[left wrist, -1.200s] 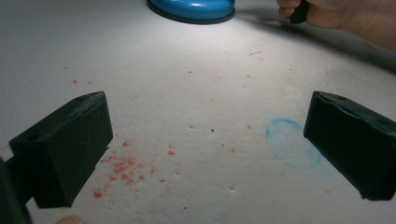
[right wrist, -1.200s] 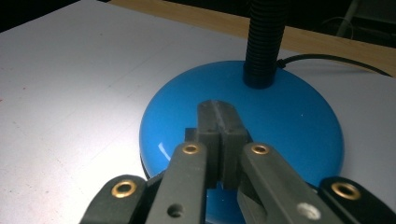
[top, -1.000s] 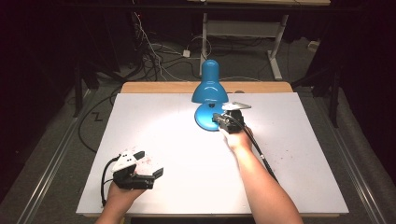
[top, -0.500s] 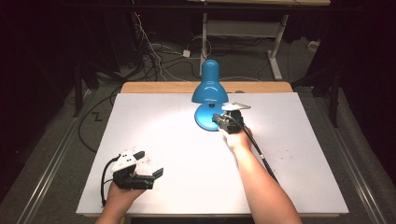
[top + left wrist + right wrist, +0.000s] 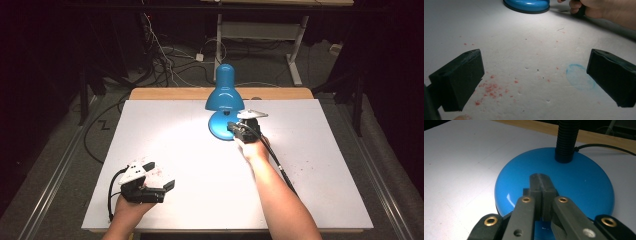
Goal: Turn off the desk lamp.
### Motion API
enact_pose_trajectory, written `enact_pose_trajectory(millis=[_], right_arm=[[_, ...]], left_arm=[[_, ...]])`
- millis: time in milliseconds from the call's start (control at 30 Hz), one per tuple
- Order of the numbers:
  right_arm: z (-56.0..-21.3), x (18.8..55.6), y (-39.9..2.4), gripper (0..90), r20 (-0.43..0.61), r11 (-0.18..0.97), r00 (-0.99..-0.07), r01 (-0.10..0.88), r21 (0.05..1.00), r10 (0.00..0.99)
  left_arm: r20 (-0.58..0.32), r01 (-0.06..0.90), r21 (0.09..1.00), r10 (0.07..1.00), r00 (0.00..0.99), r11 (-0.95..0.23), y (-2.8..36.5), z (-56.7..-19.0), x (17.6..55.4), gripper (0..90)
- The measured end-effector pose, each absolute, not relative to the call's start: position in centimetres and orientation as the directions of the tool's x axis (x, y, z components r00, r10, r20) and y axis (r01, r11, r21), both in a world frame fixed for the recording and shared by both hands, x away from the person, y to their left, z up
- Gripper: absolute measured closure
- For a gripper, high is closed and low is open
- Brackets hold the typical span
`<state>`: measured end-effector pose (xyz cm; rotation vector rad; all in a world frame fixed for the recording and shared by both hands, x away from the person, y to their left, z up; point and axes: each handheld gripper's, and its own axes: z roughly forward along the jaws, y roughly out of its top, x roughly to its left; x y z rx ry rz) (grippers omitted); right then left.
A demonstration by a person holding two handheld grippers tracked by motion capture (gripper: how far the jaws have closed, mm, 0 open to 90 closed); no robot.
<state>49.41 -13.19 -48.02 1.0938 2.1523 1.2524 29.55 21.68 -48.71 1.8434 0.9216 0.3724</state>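
A blue desk lamp (image 5: 225, 94) stands lit at the back middle of the white table (image 5: 170, 130), its round base (image 5: 584, 180) under a black ribbed neck (image 5: 566, 140). My right gripper (image 5: 541, 182) is shut, its pads pressed together with nothing between them, tips over the near part of the base. From above, the right gripper (image 5: 235, 130) sits at the base's right edge. My left gripper (image 5: 161, 176) rests near the front left, open and empty. Its jaws stand wide apart in the left gripper view (image 5: 535, 72), with the lamp base (image 5: 526, 3) far ahead.
Red specks (image 5: 490, 88) and a blue ring mark (image 5: 580, 77) stain the tabletop. A wooden strip (image 5: 170, 93) edges the table's back. The lamp's black cord (image 5: 604, 146) runs off behind it. Cables (image 5: 165, 60) and a metal frame (image 5: 295, 45) lie on the floor beyond.
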Motion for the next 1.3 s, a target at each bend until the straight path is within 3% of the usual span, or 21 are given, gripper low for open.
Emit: enact_pose_trajectory(millis=[733, 1300], right_arm=[[-47.6, 49.1, -13.2, 90.0, 0.017, 0.286, -0.571, 0.437, 0.853, 0.821], [-45.0, 46.0, -14.4, 90.0, 0.011, 0.266, -0.587, 0.383, 0.885, 0.810]], left_arm=[[-0.157, 0.432, 0.879, 0.734, 0.660, -0.200, 21.9, -48.8, 29.7, 0.5], [-0.167, 0.429, 0.884, 0.729, 0.664, -0.188, 22.0, -48.8, 29.8, 0.5]])
